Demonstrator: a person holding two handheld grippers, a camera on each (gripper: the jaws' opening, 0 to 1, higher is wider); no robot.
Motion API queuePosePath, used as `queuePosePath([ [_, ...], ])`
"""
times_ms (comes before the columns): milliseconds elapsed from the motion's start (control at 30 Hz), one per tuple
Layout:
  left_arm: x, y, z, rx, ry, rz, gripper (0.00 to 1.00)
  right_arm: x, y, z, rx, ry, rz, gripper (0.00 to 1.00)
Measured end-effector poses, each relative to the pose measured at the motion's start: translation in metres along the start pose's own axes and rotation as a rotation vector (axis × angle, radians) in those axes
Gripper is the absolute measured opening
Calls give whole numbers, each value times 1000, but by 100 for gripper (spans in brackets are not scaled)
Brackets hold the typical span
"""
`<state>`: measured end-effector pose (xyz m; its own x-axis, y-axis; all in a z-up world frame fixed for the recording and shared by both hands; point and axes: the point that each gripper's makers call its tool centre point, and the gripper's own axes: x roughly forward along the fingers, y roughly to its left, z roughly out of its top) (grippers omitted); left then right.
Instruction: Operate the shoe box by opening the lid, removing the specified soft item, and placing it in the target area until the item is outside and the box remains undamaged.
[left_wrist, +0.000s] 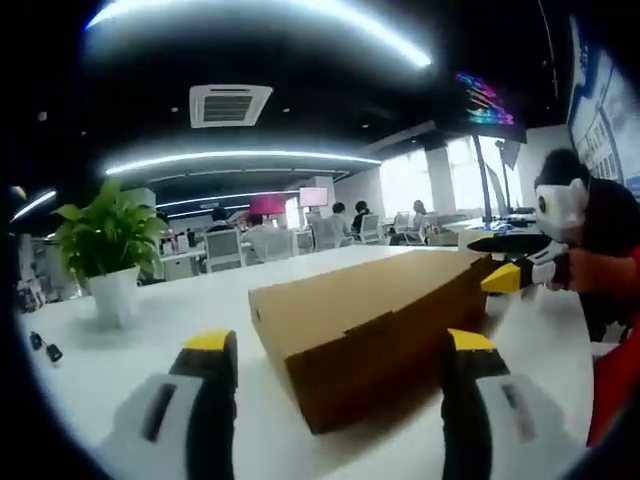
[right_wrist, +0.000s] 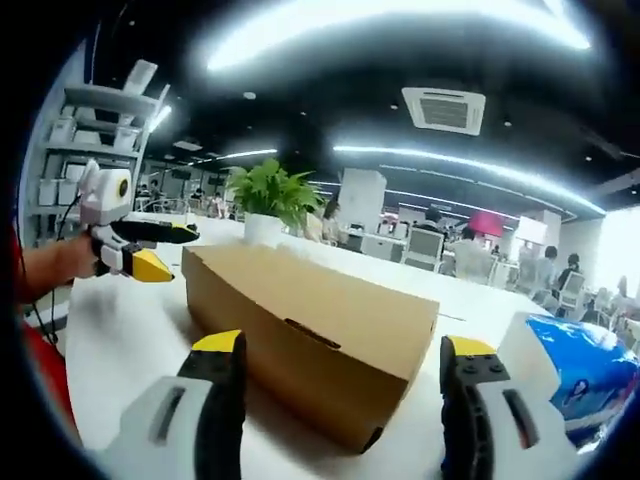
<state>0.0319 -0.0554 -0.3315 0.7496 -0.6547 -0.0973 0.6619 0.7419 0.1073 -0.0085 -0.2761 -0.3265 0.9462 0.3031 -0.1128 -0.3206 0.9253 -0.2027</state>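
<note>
Box (left_wrist: 375, 315), cardboard, lid shut: judged light, stiff, dentable; best taken at lid edge. Left gripper (left_wrist: 340, 345) and right gripper (right_wrist: 340, 348) held apart, box ahead between jaws.

Matt brown cardboard shoe box (left_wrist: 375, 320) on smooth white table (left_wrist: 110, 365).

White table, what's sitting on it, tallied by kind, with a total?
Closed brown cardboard shoe box: 1
Green leafy plant in a white pot: 1
Blue and white plastic package: 1
Small dark items near the table's edge, too small to identify: 2
Total: 5
</note>
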Motion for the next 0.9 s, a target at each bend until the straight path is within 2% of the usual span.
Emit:
queuePosePath([
  [100,6,-3,-10,4,19,-9,84,1,-8,2,-25,-20,-41,83],
  [167,8,-2,-11,5,7,10,84,3,-7,2,-27,-15,-34,84],
  [267,10,-5,-10,-12,2,-3,82,6,-6,-4,3,23,-11,83],
  [367,12,-7,-8,-16,-1,0,74,11,-4,-9,24,38,16,81],
  [400,14,-11,-7,-34,10,-3,66,13,-1,-12,24,47,33,77],
  [433,14,-20,-12,-68,48,-34,65,13,-1,-14,19,50,38,78],
  [467,17,-17,-5,7,45,11,64,12,-2,-12,23,39,28,78],
  [533,15,-13,-4,55,62,86,60,8,-8,-12,25,43,24,77],
  [567,15,-13,-4,59,60,92,60,8,-7,-13,24,42,23,77],
  [600,16,-22,-4,32,49,62,60,7,-7,-14,20,48,24,76],
  [733,10,-30,-4,38,42,78,59,-1,-7,-14,19,71,31,76],
  [833,1,-40,-5,49,35,91,58,-3,-5,-22,-55,113,38,78],
  [900,-5,-43,-7,67,33,87,57,-8,-4,-23,-65,116,33,80],
])
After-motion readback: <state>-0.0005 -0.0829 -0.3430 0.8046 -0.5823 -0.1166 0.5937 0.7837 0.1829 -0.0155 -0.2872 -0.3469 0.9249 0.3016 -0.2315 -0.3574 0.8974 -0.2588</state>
